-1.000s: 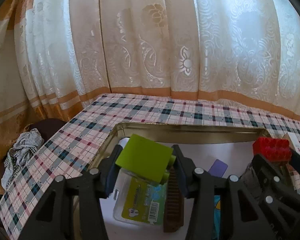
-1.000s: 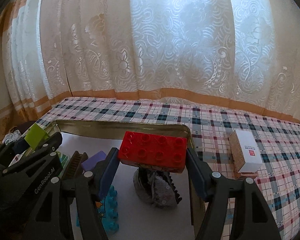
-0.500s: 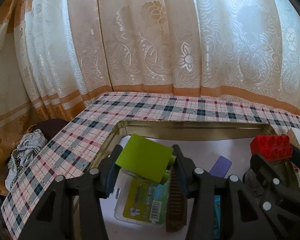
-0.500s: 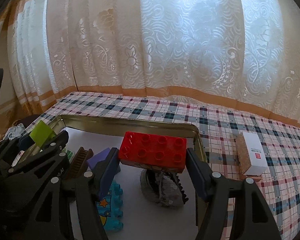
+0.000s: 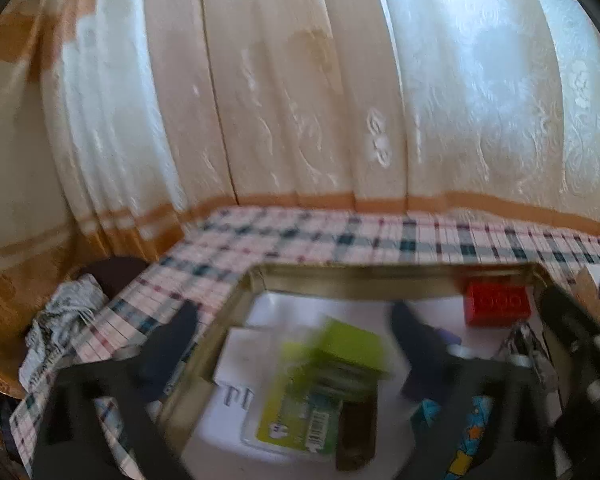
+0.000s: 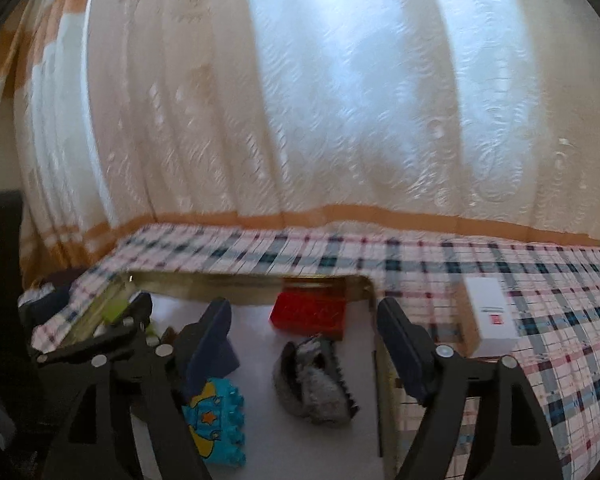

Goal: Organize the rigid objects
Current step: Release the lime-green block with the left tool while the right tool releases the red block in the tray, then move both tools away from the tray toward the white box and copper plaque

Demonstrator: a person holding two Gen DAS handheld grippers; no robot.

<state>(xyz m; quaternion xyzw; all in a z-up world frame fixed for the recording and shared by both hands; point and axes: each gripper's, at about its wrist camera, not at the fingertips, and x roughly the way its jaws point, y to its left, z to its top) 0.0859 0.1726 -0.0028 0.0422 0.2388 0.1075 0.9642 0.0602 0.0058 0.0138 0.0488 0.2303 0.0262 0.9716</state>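
A gold-rimmed metal tray (image 5: 380, 272) (image 6: 220, 282) sits on the plaid tablecloth. My left gripper (image 5: 296, 332) is open above the tray; a lime green block (image 5: 348, 346) lies blurred between its jaws, on a green packet (image 5: 296, 420) and a brown comb (image 5: 356, 428). My right gripper (image 6: 304, 332) is open and empty. A red brick (image 6: 310, 314) (image 5: 496, 304) lies in the tray's far right corner, beyond its fingers. A grey hair claw clip (image 6: 314, 380) and a blue brick (image 6: 216, 416) lie below.
A white and cork box (image 6: 488, 316) stands on the tablecloth (image 6: 540, 320) right of the tray. A purple piece (image 5: 444, 336) lies in the tray. Lace curtains hang behind. A crumpled cloth (image 5: 64, 316) lies off the table's left edge.
Both grippers have opened. The green block dropped from the left jaws into the tray; the red brick dropped from the right jaws into the tray's far right corner. Both views are motion-blurred.
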